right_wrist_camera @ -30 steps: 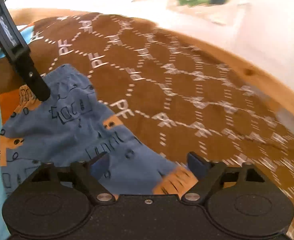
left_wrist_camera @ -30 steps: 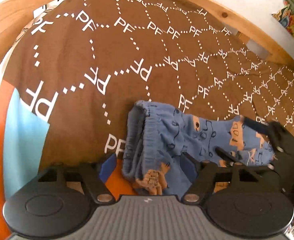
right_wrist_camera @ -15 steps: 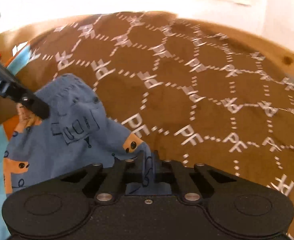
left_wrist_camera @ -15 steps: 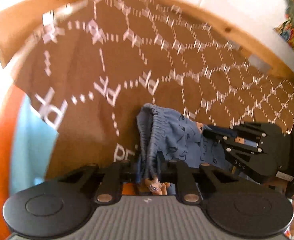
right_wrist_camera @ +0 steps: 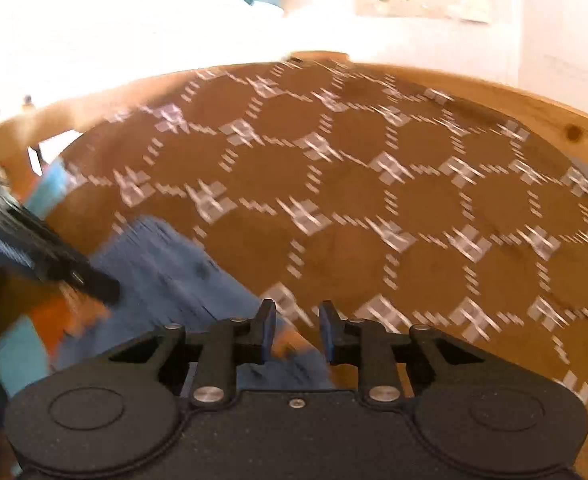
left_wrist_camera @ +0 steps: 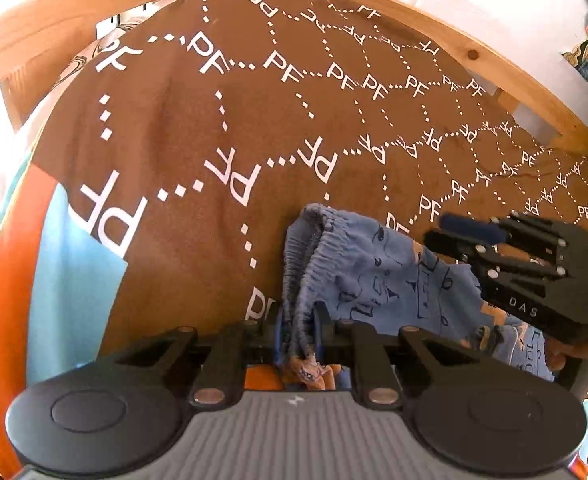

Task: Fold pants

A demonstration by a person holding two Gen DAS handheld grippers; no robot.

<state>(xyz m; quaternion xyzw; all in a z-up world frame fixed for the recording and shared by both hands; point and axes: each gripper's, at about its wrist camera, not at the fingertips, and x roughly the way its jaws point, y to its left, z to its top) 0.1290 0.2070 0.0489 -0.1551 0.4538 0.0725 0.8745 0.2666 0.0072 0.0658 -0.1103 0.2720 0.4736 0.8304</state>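
Small blue pants (left_wrist_camera: 378, 272) with orange and dark prints lie bunched on a brown blanket (left_wrist_camera: 221, 132). My left gripper (left_wrist_camera: 298, 332) is shut on the gathered elastic waistband at its near end. The right gripper (left_wrist_camera: 454, 232) shows in the left wrist view above the pants' right part. In the blurred right wrist view my right gripper (right_wrist_camera: 296, 330) has its jaws a little apart, with the pants (right_wrist_camera: 181, 272) under and left of the fingers; no cloth shows clamped between them. The left gripper (right_wrist_camera: 49, 264) appears there at the left, over the pants.
The brown blanket with white "PF" hexagon print covers a bed with a pale wooden frame (left_wrist_camera: 446, 36). An orange and light blue cloth (left_wrist_camera: 45, 280) lies at the left edge. A white wall (right_wrist_camera: 133, 20) with colourful pictures is behind.
Both grippers closed from wide open; the left stays clamped on the waistband. The right gripper has since parted its jaws slightly and is moving, blurring its view.
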